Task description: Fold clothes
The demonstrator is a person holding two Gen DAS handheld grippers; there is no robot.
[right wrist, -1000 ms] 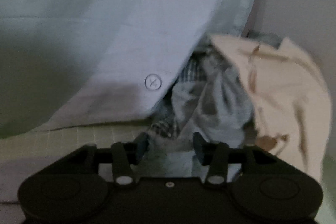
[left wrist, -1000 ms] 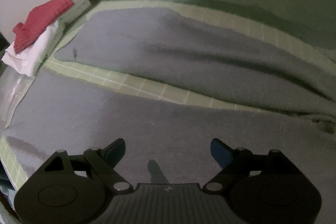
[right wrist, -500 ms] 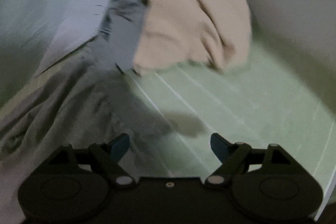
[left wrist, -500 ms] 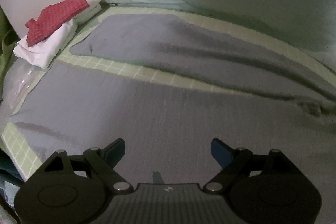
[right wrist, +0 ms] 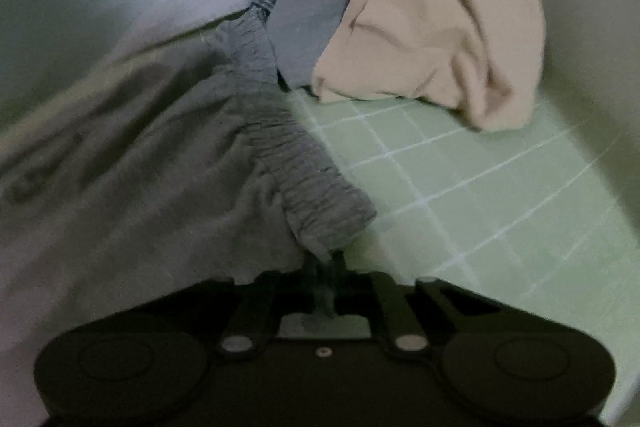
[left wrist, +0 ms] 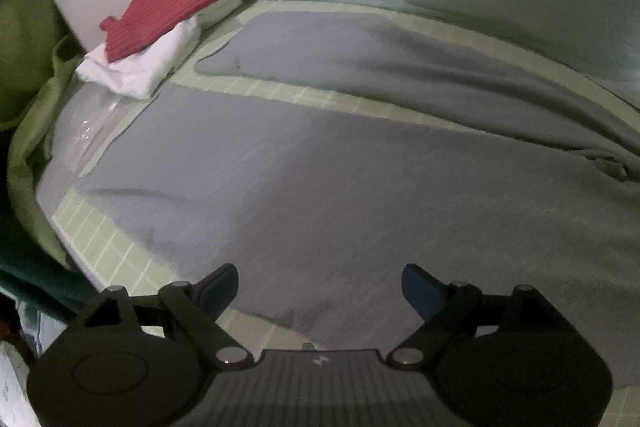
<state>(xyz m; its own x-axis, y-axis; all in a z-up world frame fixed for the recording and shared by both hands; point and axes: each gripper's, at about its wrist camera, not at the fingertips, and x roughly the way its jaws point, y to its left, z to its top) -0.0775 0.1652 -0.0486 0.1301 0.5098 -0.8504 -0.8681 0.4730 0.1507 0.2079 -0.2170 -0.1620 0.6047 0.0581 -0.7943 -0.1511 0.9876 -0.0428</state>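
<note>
With our right gripper (right wrist: 324,267) clamped on the grey trousers' (left wrist: 360,195) gathered waistband (right wrist: 296,163) and left gripper (left wrist: 318,289) spread wide and empty, we should pull the waistband taut before folding.

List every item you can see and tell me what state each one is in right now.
Left gripper: open, holding nothing, over the trousers.
Right gripper: fingers shut on the waistband.
Grey trousers: spread out on the mat, legs apart, not yet folded.
Waistband: gathered and bunched, pinched at its near end.
Red cloth: folded, on top of the white stack.
White stack: folded.
Beige garment: crumpled in a heap.
Green mat: flat, partly covered.
</note>
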